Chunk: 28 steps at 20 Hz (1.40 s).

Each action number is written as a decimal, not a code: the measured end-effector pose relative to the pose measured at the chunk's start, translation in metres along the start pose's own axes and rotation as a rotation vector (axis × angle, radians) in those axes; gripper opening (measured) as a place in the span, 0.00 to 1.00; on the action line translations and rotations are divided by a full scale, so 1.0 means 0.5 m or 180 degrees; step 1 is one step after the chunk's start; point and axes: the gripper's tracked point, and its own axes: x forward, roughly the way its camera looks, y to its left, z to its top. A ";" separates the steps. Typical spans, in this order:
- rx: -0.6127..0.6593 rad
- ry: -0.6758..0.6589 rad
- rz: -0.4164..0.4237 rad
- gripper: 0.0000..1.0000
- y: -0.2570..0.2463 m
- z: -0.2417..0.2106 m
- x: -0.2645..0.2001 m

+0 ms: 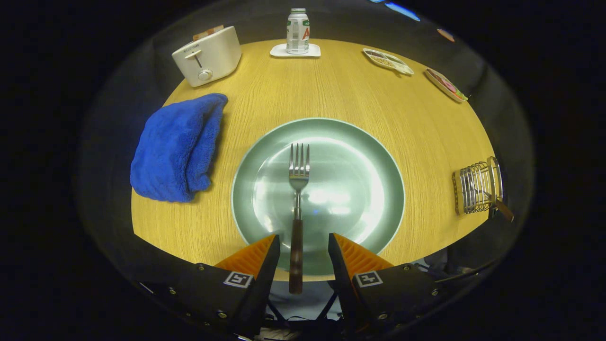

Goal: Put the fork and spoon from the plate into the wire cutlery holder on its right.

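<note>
Gripper spread wide, both fingers clear of the fork, whose dark handle lies between them untouched while the tines point to 12 o'clock over the middle of the green plate. Wire cutlery holder at 3 o'clock from the plate, well apart from it near the round wooden table's edge, already holding a wood-handled utensil, with bare tabletop between. Around the rest: blue towel at 9 o'clock beside the plate, white toaster at 11, can on a white coaster at 12, two small trays at 1 to 2 o'clock.
</note>
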 end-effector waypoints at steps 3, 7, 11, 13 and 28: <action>0.0072 0.0075 0.0035 0.64 0.006 -0.009 0.016; 0.0145 0.0141 0.0133 0.35 0.013 -0.015 0.030; 0.0178 0.0183 0.0128 0.21 0.010 -0.009 0.035; 0.0198 0.0216 0.0128 0.14 0.011 -0.019 0.037; 0.0161 0.0157 0.0108 0.00 -0.001 -0.014 0.039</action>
